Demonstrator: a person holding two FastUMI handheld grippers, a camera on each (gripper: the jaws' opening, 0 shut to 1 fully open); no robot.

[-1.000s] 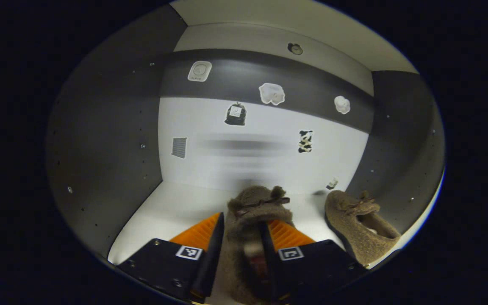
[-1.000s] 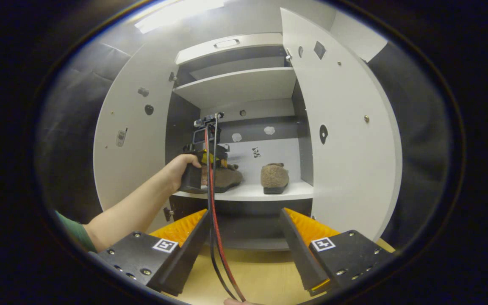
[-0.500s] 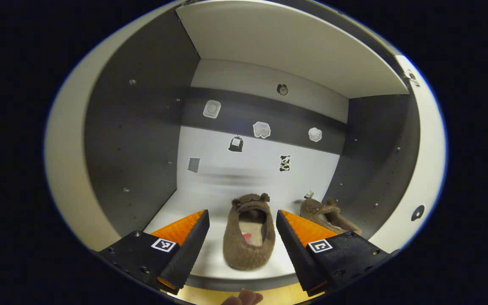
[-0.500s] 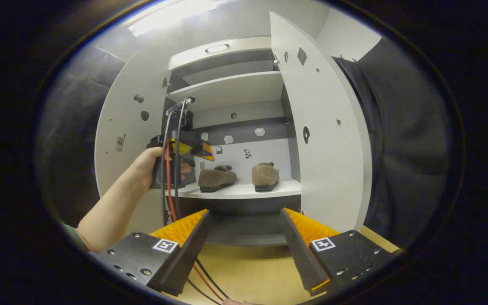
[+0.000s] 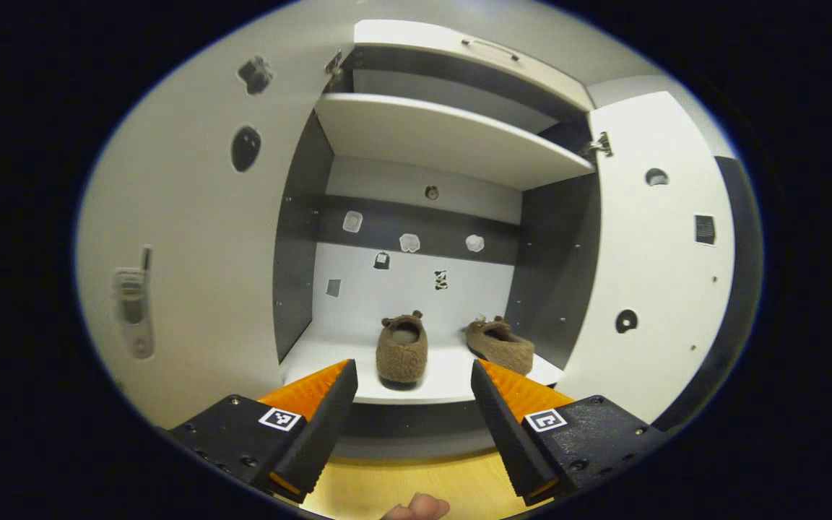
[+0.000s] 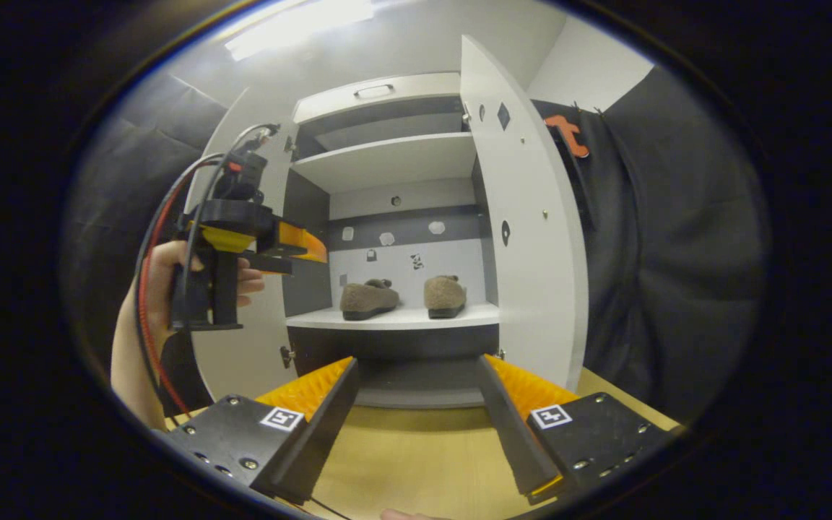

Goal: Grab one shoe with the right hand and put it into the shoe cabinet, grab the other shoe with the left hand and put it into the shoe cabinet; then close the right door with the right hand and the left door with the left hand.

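Both shoes [image 5: 401, 348] [image 5: 500, 344] on shelf [image 5: 416, 390]; my grippers [image 5: 409, 404] [image 6: 416, 401] spread, empty. Risk: right door [image 6: 531, 238] swing clips front-edge shoe heel.

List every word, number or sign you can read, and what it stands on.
No text can be read.
Back-wall stickers: too small to read.
Stickers on left door and right door: shapes, no words legible.
Square tags on left gripper and right gripper: coded patterns, no letters.

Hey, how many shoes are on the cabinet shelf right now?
2. One shoe sits mid-shelf with its heel facing out; the other shoe lies to its right, near the cabinet's side wall.
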